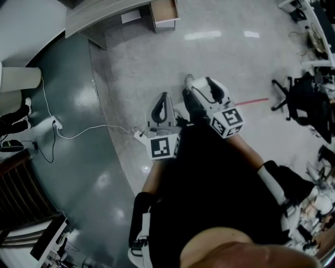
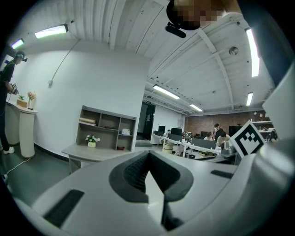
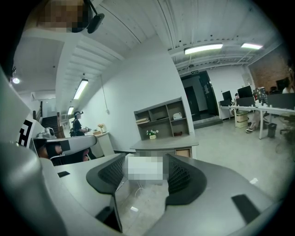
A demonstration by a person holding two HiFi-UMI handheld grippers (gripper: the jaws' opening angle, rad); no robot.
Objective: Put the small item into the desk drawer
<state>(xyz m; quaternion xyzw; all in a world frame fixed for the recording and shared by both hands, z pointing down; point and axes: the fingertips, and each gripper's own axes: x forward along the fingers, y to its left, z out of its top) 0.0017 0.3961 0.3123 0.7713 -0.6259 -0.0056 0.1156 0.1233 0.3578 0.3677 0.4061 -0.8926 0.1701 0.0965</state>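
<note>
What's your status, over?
Left hand-held gripper shut, pale sliver between jaws, unidentified. Right hand-held gripper open, empty. Desk drawer looks open, ahead across floor. White cable trails left.

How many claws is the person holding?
2. The left claw is near the white cable; the right claw is beside it, on its right. None seems hidden.

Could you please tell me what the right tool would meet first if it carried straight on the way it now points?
Only bare floor at first, then probably the desk near its open drawer; depth is unclear.
</note>
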